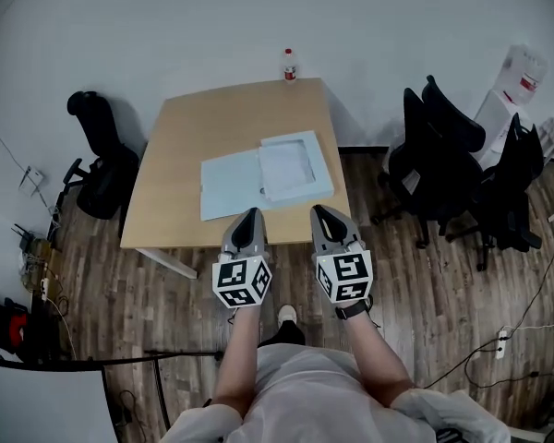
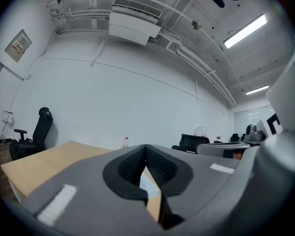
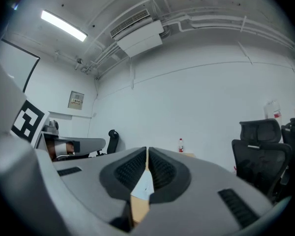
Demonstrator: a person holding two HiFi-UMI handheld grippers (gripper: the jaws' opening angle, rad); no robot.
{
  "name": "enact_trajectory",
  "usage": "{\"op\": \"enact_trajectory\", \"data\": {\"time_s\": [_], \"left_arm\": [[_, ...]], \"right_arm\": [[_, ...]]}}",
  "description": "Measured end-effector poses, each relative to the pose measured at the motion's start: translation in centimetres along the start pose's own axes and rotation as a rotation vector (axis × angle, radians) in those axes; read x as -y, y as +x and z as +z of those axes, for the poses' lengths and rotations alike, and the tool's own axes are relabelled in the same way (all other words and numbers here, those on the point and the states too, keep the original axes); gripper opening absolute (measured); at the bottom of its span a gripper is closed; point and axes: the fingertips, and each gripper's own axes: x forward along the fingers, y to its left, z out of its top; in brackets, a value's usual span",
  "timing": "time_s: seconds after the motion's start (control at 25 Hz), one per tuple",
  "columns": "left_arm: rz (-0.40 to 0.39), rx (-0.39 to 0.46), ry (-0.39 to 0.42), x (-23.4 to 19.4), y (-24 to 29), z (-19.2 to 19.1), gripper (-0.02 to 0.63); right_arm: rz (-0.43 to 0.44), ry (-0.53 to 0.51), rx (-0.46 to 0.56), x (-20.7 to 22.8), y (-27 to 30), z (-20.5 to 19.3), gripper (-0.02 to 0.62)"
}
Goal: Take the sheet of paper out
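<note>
Lying flat in the right half of the open folder (image 1: 229, 185), sheet of paper (image 1: 284, 166) sits straight ahead of both grippers, just past the near edge of the table (image 1: 194, 127). Its long axis runs roughly away from the person, slightly skewed. Right gripper (image 1: 319, 211) lines up with the sheet's near edge, left gripper (image 1: 251, 213) with the folder's spine, so right looks a bit nearer. Both sets of fingers pinched together, nothing between them; they'd need to open first. Sheet: thin, white, limp. Folder: pale blue, smooth, probably plastic. Table: light wood-look, matte.
</note>
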Motion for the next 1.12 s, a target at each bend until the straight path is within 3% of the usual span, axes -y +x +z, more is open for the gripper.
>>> {"op": "enact_trajectory", "data": {"time_s": [0.48,1.12], "left_arm": [[-0.061,-0.008,0.019,-8.0,9.1,-0.2,0.009],[-0.055,-0.087,-0.01,-12.5,15.8,-5.1,0.011]], "right_arm": [[0.017,-0.018,-0.022,-1.1,13.1,-1.1,0.018],[0.061,0.004,-0.103,0.5,21.2,-5.7,0.018]]}}
